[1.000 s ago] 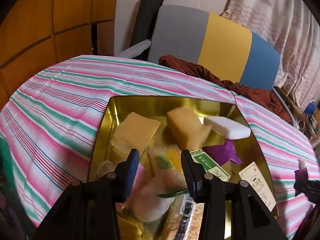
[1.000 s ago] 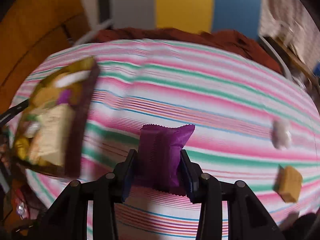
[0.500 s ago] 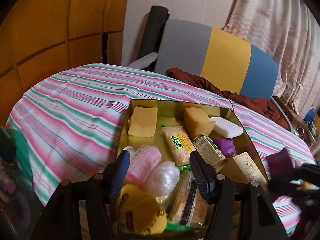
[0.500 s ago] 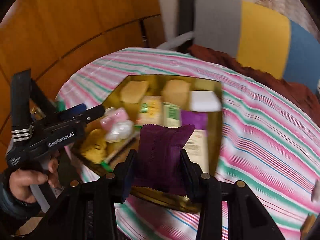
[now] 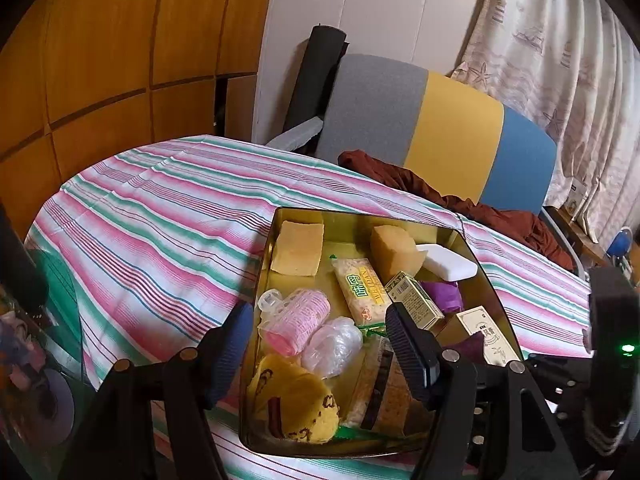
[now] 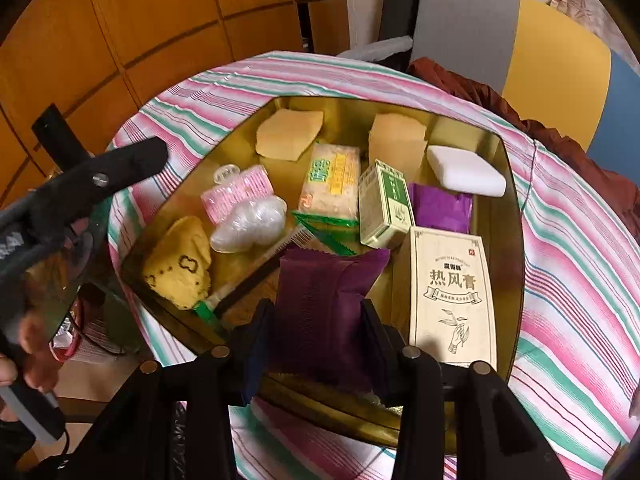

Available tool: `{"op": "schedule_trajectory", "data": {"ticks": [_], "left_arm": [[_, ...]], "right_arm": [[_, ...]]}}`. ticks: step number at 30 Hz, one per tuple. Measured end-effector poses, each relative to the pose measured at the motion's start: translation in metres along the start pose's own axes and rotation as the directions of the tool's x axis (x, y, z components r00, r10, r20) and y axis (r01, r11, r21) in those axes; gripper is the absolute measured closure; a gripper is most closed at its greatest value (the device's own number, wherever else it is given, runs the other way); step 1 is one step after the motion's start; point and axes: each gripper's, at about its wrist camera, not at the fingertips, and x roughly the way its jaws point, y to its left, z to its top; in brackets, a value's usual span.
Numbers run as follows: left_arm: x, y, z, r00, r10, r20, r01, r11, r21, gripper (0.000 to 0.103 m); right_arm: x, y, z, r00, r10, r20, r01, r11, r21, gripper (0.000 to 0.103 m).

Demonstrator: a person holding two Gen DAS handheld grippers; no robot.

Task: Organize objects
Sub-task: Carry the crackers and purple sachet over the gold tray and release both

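A gold tin (image 5: 360, 214) sits on the striped tablecloth, filled with several small items. My left gripper (image 5: 318, 316) hovers over its near end with jaws opening and nothing pressed between them. Below it lie a pink roll (image 5: 296, 316), a clear plastic wad (image 5: 332, 340) and a yellow cloth (image 5: 296, 400). My right gripper (image 6: 316, 308) is shut on a dark purple packet (image 6: 324, 292) above the near rim of the tin (image 6: 516, 240). Beside the packet lies a cream box (image 6: 452, 292) with printed characters.
The tin also holds two yellow sponges (image 6: 288, 136), a white block (image 6: 464, 170), a green box (image 6: 382, 204), a cracker packet (image 6: 332, 184) and a lighter purple packet (image 6: 440, 206). A grey, yellow and blue chair (image 5: 440, 128) with brown cloth stands behind the table.
My left gripper opened, drew back and rose from the tin, leaving the pink roll and plastic wad lying there. The right gripper swung left with the purple packet to over the tin.
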Motion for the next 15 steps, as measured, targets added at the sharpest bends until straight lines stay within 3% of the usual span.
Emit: {"op": "schedule_trajectory", "data": {"ticks": [7,15], "left_arm": [[-0.004,0.002,-0.002,1.0,0.004,0.001,-0.004,1.0,-0.004,0.031],[-0.015,-0.004,0.0,1.0,0.005,0.022,-0.005,1.0,0.008,0.028]], "right_arm": [[0.013,-0.004,-0.001,1.0,0.002,-0.029,-0.001,1.0,0.024,0.058],[-0.002,-0.002,-0.001,1.0,0.003,0.016,-0.003,1.0,0.022,0.054]]}}
